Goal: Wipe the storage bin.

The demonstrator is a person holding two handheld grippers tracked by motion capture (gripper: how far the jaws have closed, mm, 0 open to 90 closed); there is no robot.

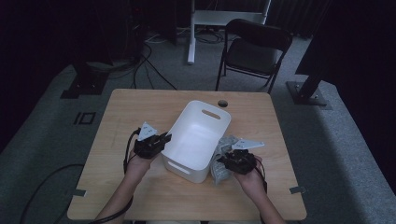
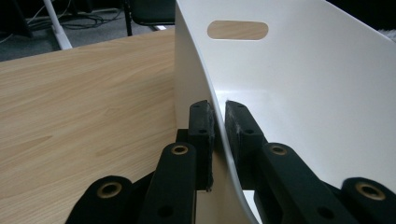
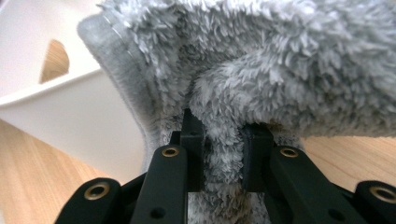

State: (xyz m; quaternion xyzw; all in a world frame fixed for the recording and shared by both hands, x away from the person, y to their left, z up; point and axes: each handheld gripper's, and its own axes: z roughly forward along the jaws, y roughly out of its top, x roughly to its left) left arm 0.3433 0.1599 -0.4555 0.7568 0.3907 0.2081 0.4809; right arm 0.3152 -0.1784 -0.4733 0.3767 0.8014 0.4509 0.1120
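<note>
Two grippers, left gripper (image 2: 219, 126) clamping bin (image 1: 205, 122) wall, right gripper (image 3: 223, 149) seemingly pinching towel (image 3: 261, 60)

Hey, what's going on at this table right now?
A person works with a gripper in each hand. The left gripper is clamped on the side wall of a white bin on the wooden table, one of its jaws inside and one outside. The right gripper pinches a fluffy grey cloth, held just beside the bin's right side, not inside it.
</note>
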